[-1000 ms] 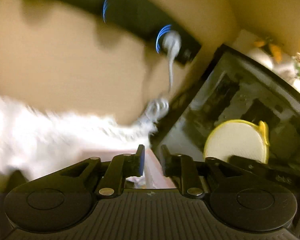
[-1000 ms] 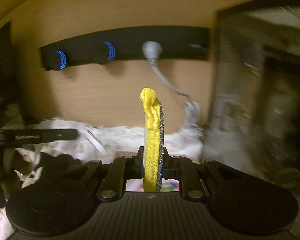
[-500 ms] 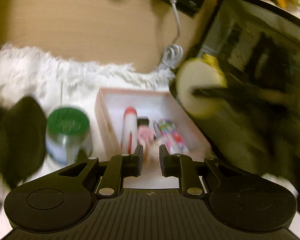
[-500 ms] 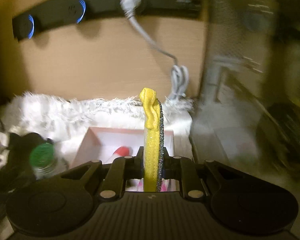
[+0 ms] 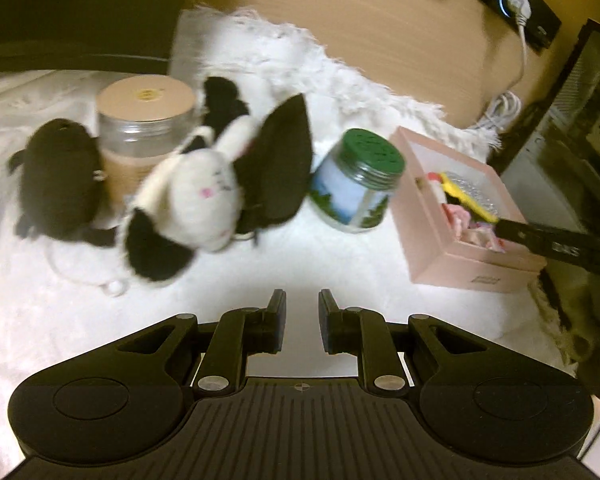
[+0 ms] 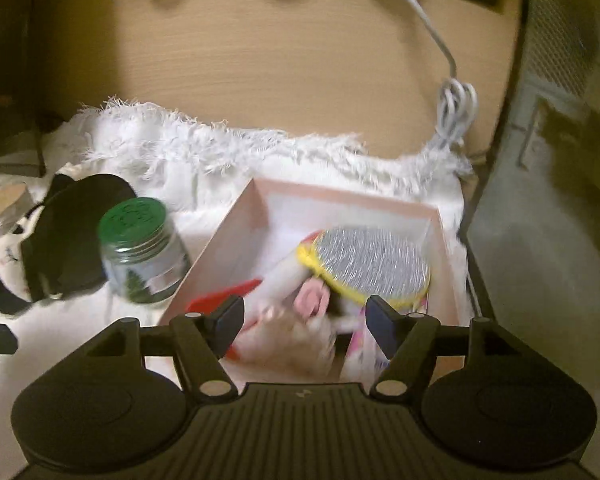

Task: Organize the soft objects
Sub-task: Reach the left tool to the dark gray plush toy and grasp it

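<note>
A pink box (image 6: 236, 236) (image 5: 452, 256) sits on a white furry rug. In it lie a round yellow-rimmed silver pad (image 6: 370, 264) (image 5: 466, 196), a pink soft item (image 6: 310, 296) and a red-and-white object (image 6: 220, 300). My right gripper (image 6: 306, 320) is open and empty just above the box's near edge. A black-and-white plush rabbit (image 5: 196, 196) (image 6: 8, 256) lies on the rug to the left. My left gripper (image 5: 302, 314) hovers over the rug in front of the rabbit, its jaws a small gap apart with nothing between them.
A green-lidded glass jar (image 5: 356, 180) (image 6: 138, 248) stands between rabbit and box. A tan-lidded jar (image 5: 146, 120) and a black plush (image 5: 60, 184) are at the left. A dark cabinet (image 6: 560, 160) stands right. A power strip (image 5: 512, 0) with a white cable (image 6: 456, 112) lies behind.
My right gripper has opened and let go of the yellow pad, which now lies in the pink box. My left gripper has swung left, toward the plush rabbit.
</note>
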### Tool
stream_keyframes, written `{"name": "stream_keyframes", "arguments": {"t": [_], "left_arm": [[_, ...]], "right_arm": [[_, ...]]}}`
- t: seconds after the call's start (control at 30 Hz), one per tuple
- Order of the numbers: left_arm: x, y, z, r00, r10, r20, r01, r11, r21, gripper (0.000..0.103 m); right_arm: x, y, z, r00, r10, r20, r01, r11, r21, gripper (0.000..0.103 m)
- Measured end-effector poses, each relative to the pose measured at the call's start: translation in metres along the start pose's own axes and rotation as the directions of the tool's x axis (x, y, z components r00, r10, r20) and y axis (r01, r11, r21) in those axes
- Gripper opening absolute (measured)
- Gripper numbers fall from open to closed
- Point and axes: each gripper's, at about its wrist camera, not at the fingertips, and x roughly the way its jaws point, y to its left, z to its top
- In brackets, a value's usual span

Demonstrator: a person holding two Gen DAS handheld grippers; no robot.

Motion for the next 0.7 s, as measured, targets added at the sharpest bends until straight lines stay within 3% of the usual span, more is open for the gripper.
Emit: {"name": "stream_keyframes", "arguments": {"t": [0.1,0.23,0.43,0.63,0.7], "left_arm": [[-0.012,0.009,-0.003,0.996,0.07,0.059,-0.07,0.998,0.004,0.019],[-0.04,0.023,-0.004,0.959,0.187,0.211,-0.188,0.982,-0.018,0.019],[-0.056,0.063,0.016,0.919,0.282,0.276,-0.253,0.958,-0.135,0.019],[-0.058,0.119,0.048,0.93,0.296,0.216,-0.244,0.94,-0.238,0.019],[-0.047,0.127,0.058,0.943,0.284,0.174,-0.241,0.942,-0.233,0.019]], "right_arm": [[-0.016,0.004,-0.009,1.0,0.013,-0.013,-0.012,0.998,0.063,0.068],[-0.032,0.019,-0.021,1.0,0.011,-0.005,-0.01,0.999,0.048,0.068],[-0.043,0.051,-0.032,0.996,0.073,-0.043,-0.074,0.997,-0.014,0.068],[-0.041,0.077,-0.038,0.987,0.142,-0.076,-0.145,0.989,-0.034,0.069],[-0.038,0.082,-0.04,0.983,0.158,-0.091,-0.162,0.986,-0.029,0.069]]}}
